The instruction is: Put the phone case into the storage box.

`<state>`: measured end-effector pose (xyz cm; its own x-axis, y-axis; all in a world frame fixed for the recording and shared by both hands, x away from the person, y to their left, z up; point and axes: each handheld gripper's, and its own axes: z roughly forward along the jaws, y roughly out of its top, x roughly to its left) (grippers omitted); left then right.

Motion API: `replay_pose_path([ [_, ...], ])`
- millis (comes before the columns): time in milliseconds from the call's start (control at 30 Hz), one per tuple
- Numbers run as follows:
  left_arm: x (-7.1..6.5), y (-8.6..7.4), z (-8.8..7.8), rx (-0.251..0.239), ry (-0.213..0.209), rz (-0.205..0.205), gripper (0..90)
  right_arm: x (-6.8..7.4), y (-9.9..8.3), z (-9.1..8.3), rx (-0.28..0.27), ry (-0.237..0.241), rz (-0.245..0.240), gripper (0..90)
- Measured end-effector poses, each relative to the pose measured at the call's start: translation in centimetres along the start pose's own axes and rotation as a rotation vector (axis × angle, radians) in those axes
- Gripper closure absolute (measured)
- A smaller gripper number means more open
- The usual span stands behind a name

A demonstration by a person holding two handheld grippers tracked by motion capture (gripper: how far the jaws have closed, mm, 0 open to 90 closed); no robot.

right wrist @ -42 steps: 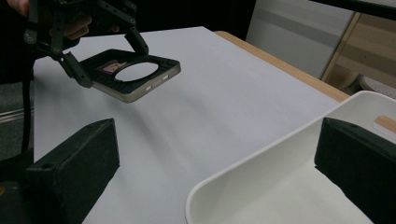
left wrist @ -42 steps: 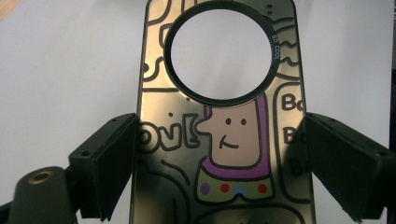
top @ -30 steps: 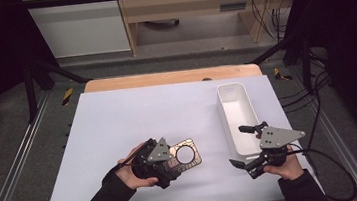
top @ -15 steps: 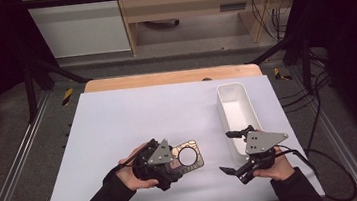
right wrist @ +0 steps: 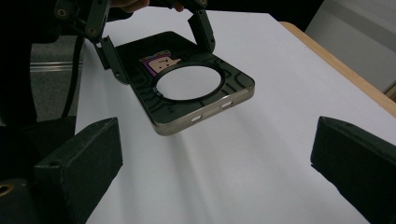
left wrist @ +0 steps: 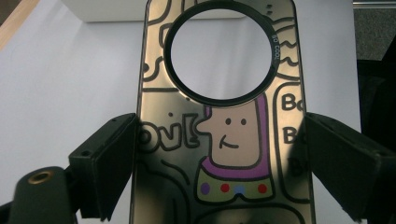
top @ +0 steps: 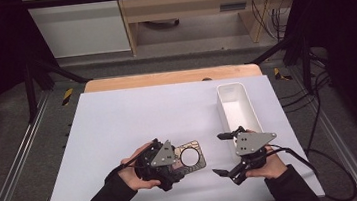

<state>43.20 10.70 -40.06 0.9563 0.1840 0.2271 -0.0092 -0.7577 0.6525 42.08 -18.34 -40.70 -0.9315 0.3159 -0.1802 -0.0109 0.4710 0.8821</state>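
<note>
A phone case (top: 191, 155) with a cartoon figure and a large round camera hole is held just above the white table sheet (top: 143, 114). My left gripper (top: 179, 162) is shut on its two long sides. In the left gripper view the case (left wrist: 219, 140) stands between both black jaws, which touch its edges. My right gripper (top: 217, 154) lies to the right of the case, jaws wide open and pointing left toward it, nothing between them. The right gripper view looks past its own open jaws (right wrist: 215, 158) at the raised case (right wrist: 187, 88) and the left gripper (right wrist: 159, 46).
A long white tray (top: 223, 107) stands on the right part of the sheet, just beyond the right hand. A wooden table edge (top: 169, 78) runs along the back. Metal rails flank both sides, and cables trail off at the right.
The right gripper has moved left from the tray's near end toward the phone case, its jaws now pointing at it. The left gripper and case have stayed put.
</note>
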Motion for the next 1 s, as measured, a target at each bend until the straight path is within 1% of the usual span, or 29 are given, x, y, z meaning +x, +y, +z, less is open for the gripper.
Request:
replay_pose_path([
  [233, -0.4, 0.3, 0.2, -0.008, -0.005, 0.024, 11.7, 0.0, 0.1, 0.5, 0.006, 0.018, -0.013, 2.8],
  [400, -0.5, 0.4, 0.4, -0.005, -0.015, 0.033, 11.7, 0.1, 0.1, 0.7, 0.017, 0.032, -0.019, 3.0],
  [567, -0.7, 0.7, 0.6, -0.017, -0.04, 0.038, 11.7, 0.4, 0.3, 1.0, 0.031, 0.06, -0.039, 3.0],
  [700, -0.8, 0.8, 0.5, -0.023, -0.05, 0.047, 11.7, 0.6, 0.4, 1.2, 0.037, 0.081, -0.055, 3.1],
  [867, -0.9, 0.9, 0.4, -0.037, -0.069, 0.054, 11.7, 0.8, 0.5, 1.4, 0.043, 0.095, -0.071, 3.2],
  [1000, -1.0, 1.0, 0.5, -0.041, -0.075, 0.063, 11.7, 0.9, 0.5, 1.6, 0.049, 0.109, -0.083, 3.3],
])
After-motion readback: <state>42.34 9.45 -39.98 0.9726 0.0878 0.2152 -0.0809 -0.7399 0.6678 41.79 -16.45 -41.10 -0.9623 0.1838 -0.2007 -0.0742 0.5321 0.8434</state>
